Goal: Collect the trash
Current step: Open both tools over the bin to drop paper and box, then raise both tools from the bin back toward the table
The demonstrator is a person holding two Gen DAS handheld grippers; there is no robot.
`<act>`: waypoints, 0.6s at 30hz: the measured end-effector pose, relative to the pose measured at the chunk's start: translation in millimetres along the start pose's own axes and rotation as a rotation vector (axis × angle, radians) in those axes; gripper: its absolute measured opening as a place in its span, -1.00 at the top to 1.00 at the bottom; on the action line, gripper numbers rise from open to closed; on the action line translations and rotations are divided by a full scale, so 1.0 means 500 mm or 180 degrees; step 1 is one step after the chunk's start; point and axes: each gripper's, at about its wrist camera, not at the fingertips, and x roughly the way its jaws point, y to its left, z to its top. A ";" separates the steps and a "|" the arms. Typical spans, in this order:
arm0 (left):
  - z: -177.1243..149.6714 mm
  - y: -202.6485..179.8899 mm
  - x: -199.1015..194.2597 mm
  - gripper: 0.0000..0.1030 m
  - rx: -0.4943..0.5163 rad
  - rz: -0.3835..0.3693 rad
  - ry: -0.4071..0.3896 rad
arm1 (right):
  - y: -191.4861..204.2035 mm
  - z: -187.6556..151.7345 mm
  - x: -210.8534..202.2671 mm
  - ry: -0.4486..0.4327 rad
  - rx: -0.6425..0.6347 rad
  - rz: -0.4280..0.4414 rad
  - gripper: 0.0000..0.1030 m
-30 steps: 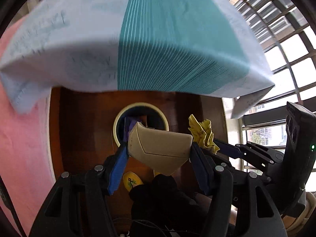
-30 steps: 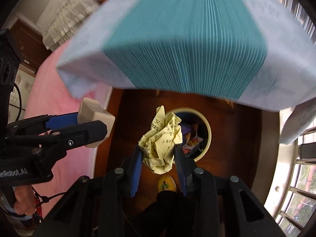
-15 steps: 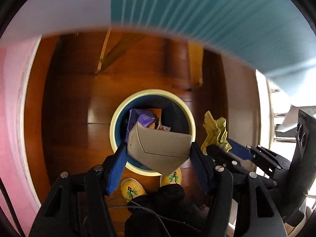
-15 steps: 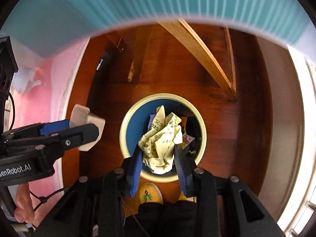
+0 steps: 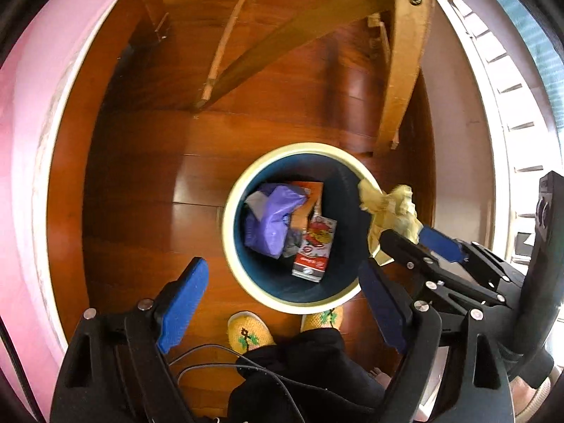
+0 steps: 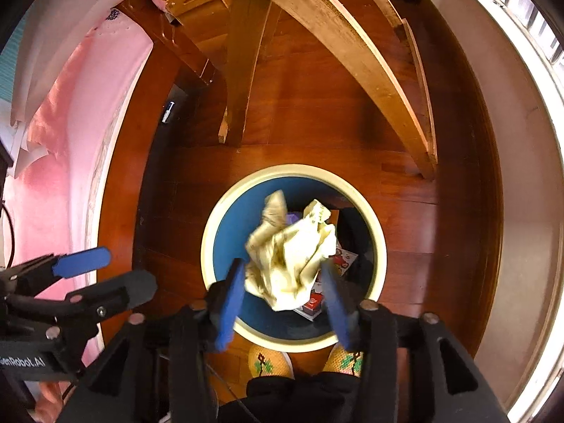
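Observation:
A round bin (image 5: 228, 236) (image 6: 208, 246) with a cream rim and a blue inside stands on the wooden floor right below both grippers. In it lie a purple bag (image 5: 269, 222) and a red and white carton (image 5: 315, 246). My left gripper (image 5: 282, 266) (image 6: 123, 271) hangs over the bin's near rim; its jaws are opening and stand wide apart with nothing between them. My right gripper (image 6: 282, 266) (image 5: 405, 234) is over the bin's mouth, its jaws opening. The crumpled yellow paper (image 6: 292, 261) (image 5: 391, 211) is blurred between its tips, and the pads look parted from it.
Wooden table legs and braces (image 5: 405, 70) (image 6: 335, 53) rise just behind the bin. A pink bedcover (image 5: 21, 141) fills the left side and a window wall (image 5: 511, 123) the right. The person's yellow slippers (image 5: 248, 331) stand at the bin's near rim, beside a black cable (image 5: 211, 352).
Both grippers have sunk below the tabletop and closer to the bin. The left jaws spread and the tan box is gone from them. The right jaws have widened around the yellow paper.

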 end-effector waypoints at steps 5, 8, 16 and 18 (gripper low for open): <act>-0.015 0.025 -0.038 -0.66 -0.0139 0.0056 -0.0088 | 0.013 -0.005 -0.021 -0.0014 -0.0021 -0.0005 -0.17; -0.020 0.029 -0.074 -0.66 -0.0242 0.0084 -0.0152 | 0.024 -0.010 -0.049 -0.0037 -0.0026 -0.0013 -0.17; -0.035 0.004 -0.229 -0.66 -0.0347 0.0126 -0.0371 | 0.069 -0.021 -0.215 -0.0186 -0.0010 -0.0033 -0.17; -0.038 -0.004 -0.280 -0.66 -0.0347 0.0115 -0.0403 | 0.084 -0.024 -0.267 -0.0208 -0.0014 -0.0068 -0.17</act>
